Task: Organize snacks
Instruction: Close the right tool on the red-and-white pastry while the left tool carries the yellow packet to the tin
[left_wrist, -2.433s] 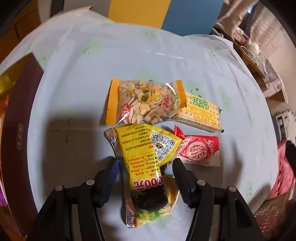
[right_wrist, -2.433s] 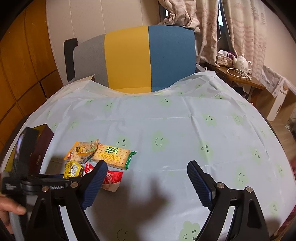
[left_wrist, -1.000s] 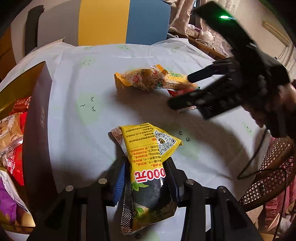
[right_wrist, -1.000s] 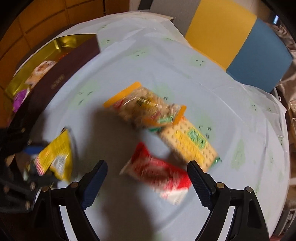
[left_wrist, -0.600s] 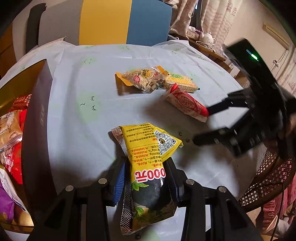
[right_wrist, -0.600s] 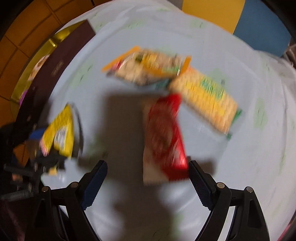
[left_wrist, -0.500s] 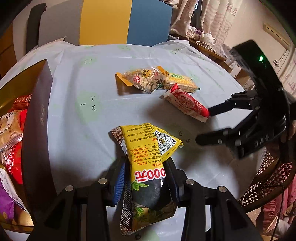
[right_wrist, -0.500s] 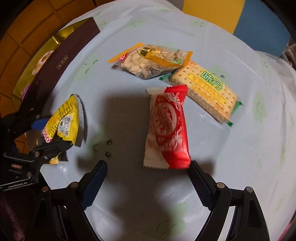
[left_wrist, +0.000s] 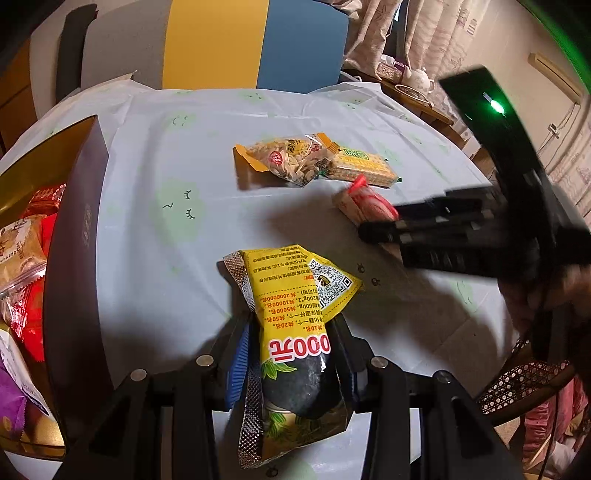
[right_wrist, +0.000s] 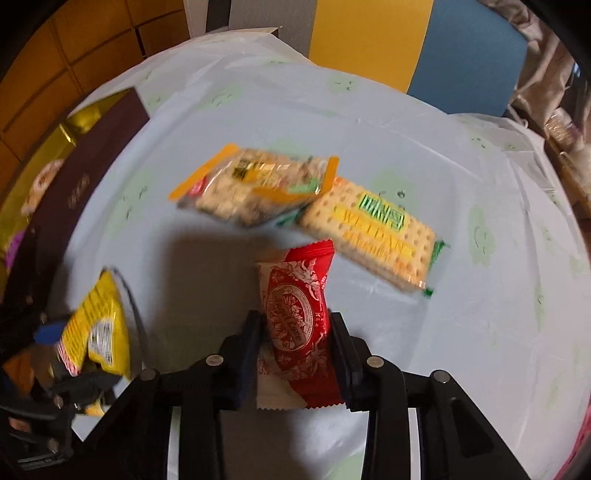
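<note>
My left gripper (left_wrist: 291, 332) is shut on a yellow snack packet (left_wrist: 295, 291) and holds it just above the pale blue tablecloth (left_wrist: 166, 258). The same packet (right_wrist: 96, 325) shows at the left of the right wrist view. My right gripper (right_wrist: 295, 323) points down at a red snack packet (right_wrist: 291, 288) lying on the cloth. Its jaws are closing, and both pads touch the packet's sides. From the left wrist view the right gripper (left_wrist: 365, 232) appears blurred over the red packet (left_wrist: 365, 201).
A dark brown box (left_wrist: 77, 240) with a gold lining and several snacks inside stands at the left. A clear bag of seeds (right_wrist: 255, 188) and a cracker pack (right_wrist: 380, 225) lie just beyond the red packet. A chair (left_wrist: 258, 40) stands behind the table.
My right gripper has come down over the red packet and narrowed from wide open until its pads meet the packet's sides. The left gripper and yellow packet have not moved.
</note>
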